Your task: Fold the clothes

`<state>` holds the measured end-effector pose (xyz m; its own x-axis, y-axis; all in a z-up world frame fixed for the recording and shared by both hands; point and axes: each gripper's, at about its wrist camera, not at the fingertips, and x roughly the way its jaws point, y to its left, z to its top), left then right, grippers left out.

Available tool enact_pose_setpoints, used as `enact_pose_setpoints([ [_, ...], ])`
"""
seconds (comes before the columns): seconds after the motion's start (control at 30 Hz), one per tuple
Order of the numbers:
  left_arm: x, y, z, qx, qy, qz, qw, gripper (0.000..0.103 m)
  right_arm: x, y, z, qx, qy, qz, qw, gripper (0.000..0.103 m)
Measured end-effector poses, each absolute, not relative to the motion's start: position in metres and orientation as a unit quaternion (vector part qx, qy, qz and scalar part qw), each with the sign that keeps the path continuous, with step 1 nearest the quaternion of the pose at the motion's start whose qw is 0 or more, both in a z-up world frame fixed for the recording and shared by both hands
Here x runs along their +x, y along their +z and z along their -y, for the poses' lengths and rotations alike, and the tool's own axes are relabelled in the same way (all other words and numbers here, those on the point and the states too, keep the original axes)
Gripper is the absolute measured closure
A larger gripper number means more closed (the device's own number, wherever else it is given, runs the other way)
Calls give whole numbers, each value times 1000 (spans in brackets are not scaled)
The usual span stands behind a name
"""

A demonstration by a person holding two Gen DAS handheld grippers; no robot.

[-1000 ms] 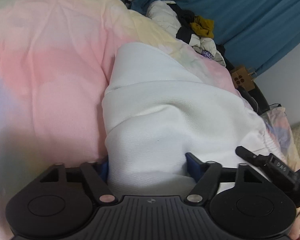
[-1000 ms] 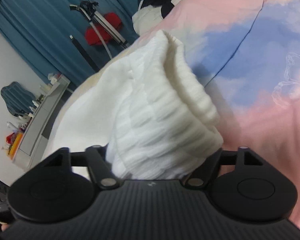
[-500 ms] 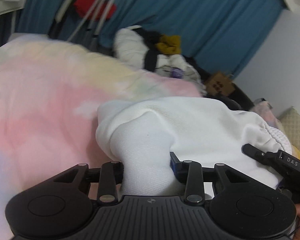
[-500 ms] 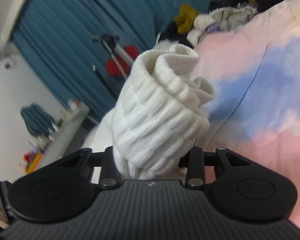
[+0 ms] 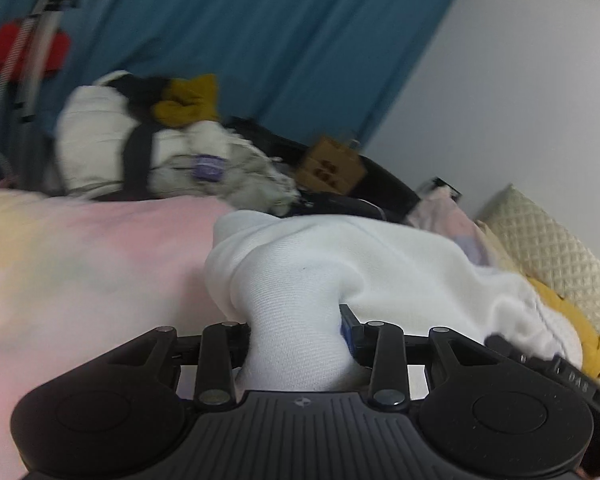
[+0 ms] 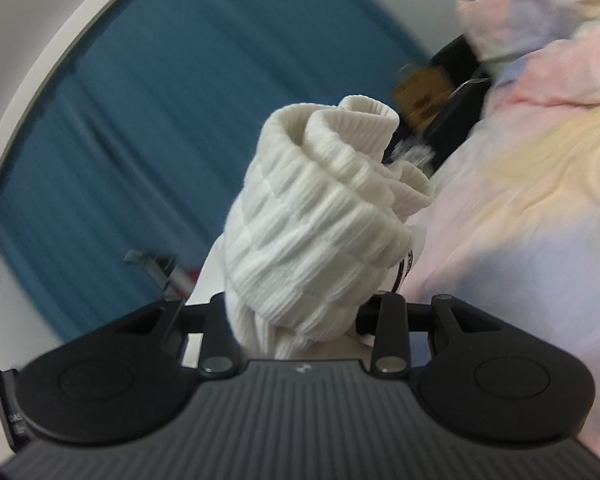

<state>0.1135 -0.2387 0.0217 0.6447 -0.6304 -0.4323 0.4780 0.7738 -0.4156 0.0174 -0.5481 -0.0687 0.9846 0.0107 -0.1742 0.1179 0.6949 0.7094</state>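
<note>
Left gripper (image 5: 296, 340): clenched on a bunched fold of the white garment (image 5: 340, 264), lower centre of the left wrist view; a second ago its jaws stood wider, around a broad flat panel of cloth.
Right gripper (image 6: 300, 320): clamped on the garment's ribbed cuff (image 6: 320, 216), which stands up as a rolled bundle at centre frame of the right wrist view.
White garment: gathered into a mound from the left gripper toward the lower right of the frame, over the pastel duvet (image 5: 92, 264); earlier it lay spread flat across the bed.
Views: both tilted upward since a second ago; the blue curtain (image 5: 260, 40) now fills the upper frame.
Clothes pile (image 5: 152, 140): white, black and mustard items, middle left, beyond the duvet's far edge.
Cardboard box (image 5: 332, 164): right of the pile, blurred.
Quilted pillow (image 5: 548, 240): right edge.
</note>
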Motion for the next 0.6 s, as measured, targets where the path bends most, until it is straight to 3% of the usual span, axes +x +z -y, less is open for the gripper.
enact_pose_setpoints([
  [0.1,148,-10,286,-107,-335,-297,888,65,32,-104,581,396,-74,-83,911,65],
  [0.3,200,-98,338,-22,-346,-357,867,62,61,-195,594,390,-131,-158,898,60],
  [0.47,206,-113,328,-21,-360,-355,862,60,67,-192,589,380,-142,-150,902,57],
  [0.6,201,-98,326,-12,-344,-363,866,52,62,-187,598,399,-147,-165,890,48],
])
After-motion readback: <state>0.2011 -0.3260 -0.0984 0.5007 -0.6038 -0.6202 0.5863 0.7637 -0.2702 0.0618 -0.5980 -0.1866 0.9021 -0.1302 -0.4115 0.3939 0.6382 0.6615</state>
